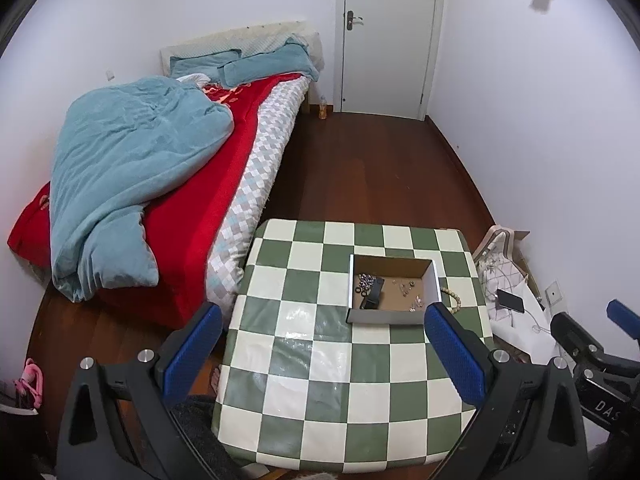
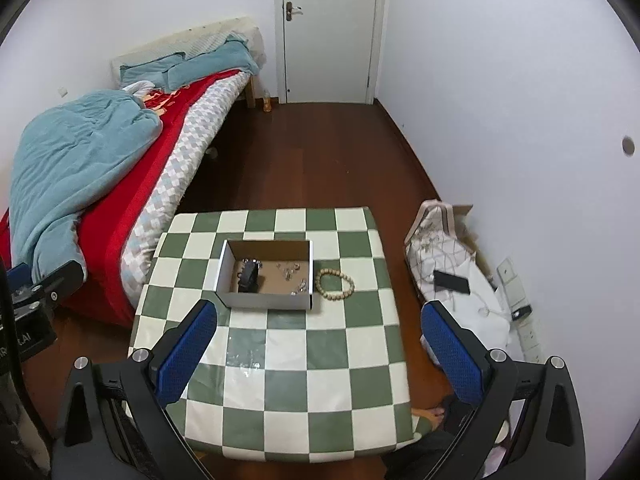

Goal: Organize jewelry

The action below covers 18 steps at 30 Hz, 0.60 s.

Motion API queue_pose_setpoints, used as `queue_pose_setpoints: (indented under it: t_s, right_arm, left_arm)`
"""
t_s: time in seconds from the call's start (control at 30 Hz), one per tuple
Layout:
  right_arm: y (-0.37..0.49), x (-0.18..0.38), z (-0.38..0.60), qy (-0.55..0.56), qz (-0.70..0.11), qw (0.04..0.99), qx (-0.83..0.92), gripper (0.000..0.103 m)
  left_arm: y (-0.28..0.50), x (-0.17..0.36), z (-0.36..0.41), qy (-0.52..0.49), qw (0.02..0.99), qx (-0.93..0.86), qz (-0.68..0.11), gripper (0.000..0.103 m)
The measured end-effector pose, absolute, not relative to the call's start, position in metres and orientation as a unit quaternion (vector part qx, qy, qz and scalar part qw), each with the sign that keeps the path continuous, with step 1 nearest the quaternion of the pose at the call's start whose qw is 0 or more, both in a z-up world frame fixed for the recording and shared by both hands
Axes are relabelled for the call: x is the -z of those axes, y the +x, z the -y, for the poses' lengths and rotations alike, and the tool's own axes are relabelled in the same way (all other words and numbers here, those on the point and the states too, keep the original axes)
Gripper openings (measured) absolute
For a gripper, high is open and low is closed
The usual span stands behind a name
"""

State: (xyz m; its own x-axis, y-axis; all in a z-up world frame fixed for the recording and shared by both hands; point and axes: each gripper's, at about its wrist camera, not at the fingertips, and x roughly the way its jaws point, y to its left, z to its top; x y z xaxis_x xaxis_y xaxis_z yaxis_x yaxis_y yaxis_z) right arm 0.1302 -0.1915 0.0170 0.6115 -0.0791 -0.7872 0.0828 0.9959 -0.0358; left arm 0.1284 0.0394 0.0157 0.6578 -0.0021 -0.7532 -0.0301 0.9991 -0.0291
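Note:
An open cardboard box [image 1: 390, 317] [image 2: 266, 302] sits on the green and white checked table [image 1: 320, 380] [image 2: 296, 360]. Inside lie small silver jewelry pieces [image 1: 412, 294] [image 2: 294, 274] and a dark object [image 1: 372, 292] [image 2: 248, 276]. A wooden bead bracelet [image 2: 335, 284] lies on the table just right of the box; in the left wrist view [image 1: 454, 300] it is partly hidden behind the box. My left gripper [image 1: 320, 348] is open and empty, held above the table's near half. My right gripper [image 2: 320, 344] is open and empty, also above the near half.
A bed [image 1: 160, 184] with blue duvet and red blanket stands left of the table. A bag and white cloth with a phone [image 2: 452, 282] lie on the floor at the right by the wall. A closed door [image 2: 332, 32] is at the back.

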Motion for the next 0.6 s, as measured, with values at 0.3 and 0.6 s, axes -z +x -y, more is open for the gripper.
queue_pose_setpoints:
  t_s: [0.3, 0.6]
  right_arm:
    - [0.149, -0.035, 0.176, -0.009, -0.439, 0.898, 0.033, 0.103]
    - [0.155, -0.031, 0.173, -0.009, -0.447, 0.894, 0.03, 0.103]
  left_arm:
    - [0.132, -0.023, -0.039, -0.012, 0.911, -0.018, -0.413, 0.103]
    - [0.132, -0.022, -0.037, -0.006, 0.911, -0.022, -0.412, 0.103]
